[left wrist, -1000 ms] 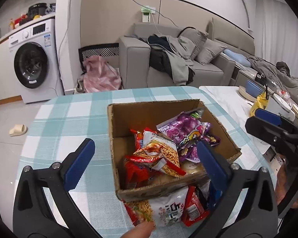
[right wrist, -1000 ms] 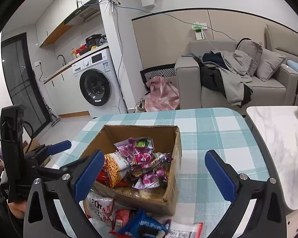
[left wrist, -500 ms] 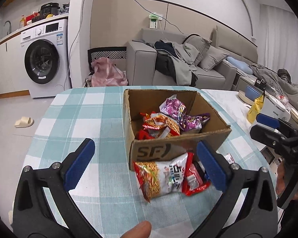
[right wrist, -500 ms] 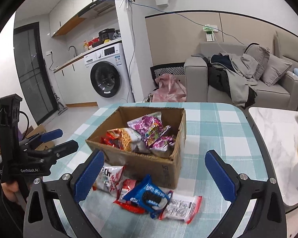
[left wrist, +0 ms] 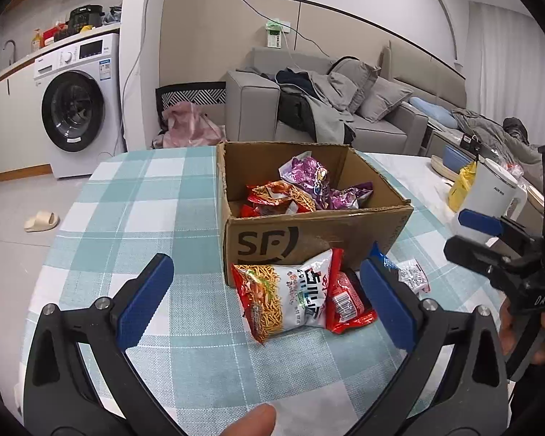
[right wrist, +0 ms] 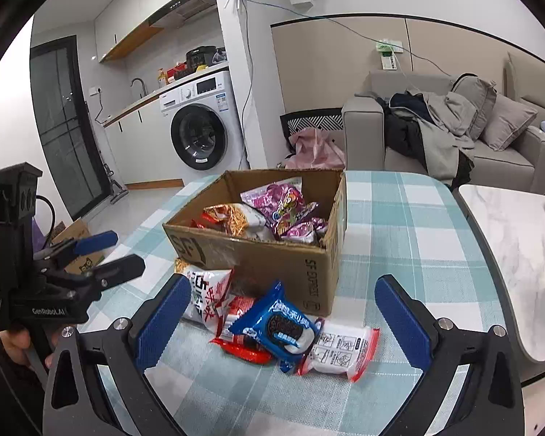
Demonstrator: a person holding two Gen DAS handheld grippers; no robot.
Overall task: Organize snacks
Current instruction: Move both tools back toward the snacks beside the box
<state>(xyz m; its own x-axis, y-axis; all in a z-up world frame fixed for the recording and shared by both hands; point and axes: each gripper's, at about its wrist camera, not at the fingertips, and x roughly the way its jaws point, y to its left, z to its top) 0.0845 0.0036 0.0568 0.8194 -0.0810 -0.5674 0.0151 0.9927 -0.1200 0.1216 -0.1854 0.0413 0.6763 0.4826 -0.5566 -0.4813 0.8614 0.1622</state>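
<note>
A cardboard box (left wrist: 309,232) (right wrist: 294,265) sits on the checked tablecloth, holding noodle and purple snack packets (left wrist: 309,178) (right wrist: 279,207). In front of it lie loose packets: a noodle pack (left wrist: 283,298) (right wrist: 207,290), a red pack (left wrist: 348,301), a blue cookie pack (right wrist: 279,323) and a white pack (right wrist: 341,348). My left gripper (left wrist: 269,301) is open, pulled back above the noodle pack, holding nothing. My right gripper (right wrist: 279,323) is open too, hovering back from the cookie pack. Each gripper also appears in the other's view, as the right gripper (left wrist: 497,247) and the left gripper (right wrist: 91,258).
A white kettle (left wrist: 490,196) and a yellow item (left wrist: 461,185) stand on the marble table (right wrist: 505,225) to the right. Beyond the table are a grey sofa (right wrist: 454,134), a washing machine (left wrist: 76,109) and a slipper (left wrist: 41,221) on the floor.
Both grippers have drawn back and lower from above the box, so the loose packets in front of it now show fully. Both stay open and empty.
</note>
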